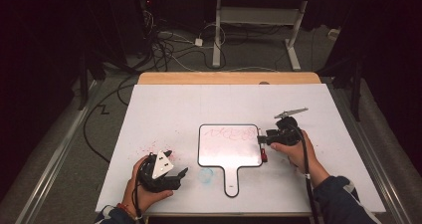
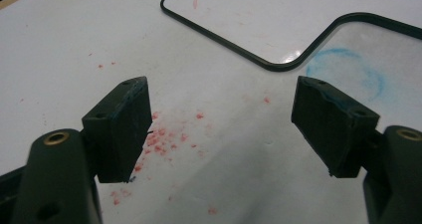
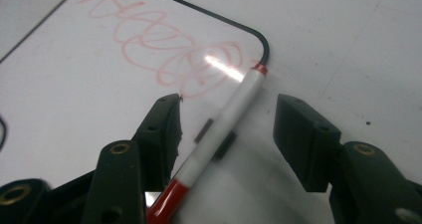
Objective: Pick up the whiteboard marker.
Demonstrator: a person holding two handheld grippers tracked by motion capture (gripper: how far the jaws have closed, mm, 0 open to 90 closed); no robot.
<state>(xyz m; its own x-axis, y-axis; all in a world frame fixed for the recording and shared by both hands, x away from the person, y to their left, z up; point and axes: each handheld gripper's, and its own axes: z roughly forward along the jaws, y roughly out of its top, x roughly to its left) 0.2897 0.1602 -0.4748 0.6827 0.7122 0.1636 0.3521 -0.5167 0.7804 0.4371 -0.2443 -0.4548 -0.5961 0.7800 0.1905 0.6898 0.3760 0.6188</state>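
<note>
my right gripper (image 3: 226,129) is spread around the marker (image 3: 224,129), pads not pressing it; it lies at lower centre, on the whiteboard (image 3: 74,84) edge; my left gripper (image 2: 221,129) is spread, empty.

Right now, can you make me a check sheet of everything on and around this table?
Surface: white tabletop with red crumbs and a blue smudge near the left gripper.
Job's things: small whiteboard with a handle, red scribbles on it; red-and-white marker lying along its right edge.
Clutter: nothing seen beyond the crumbs and smudge.
Grippers: left gripper open over the crumbs, nothing between the jaws; right gripper open, jaws either side of the marker, pads not pressing on it.
Cables: one trails from the right gripper along the sleeve; a tangle lies on the floor behind the table.
Surroundings: dark room, another table's legs behind.
</note>
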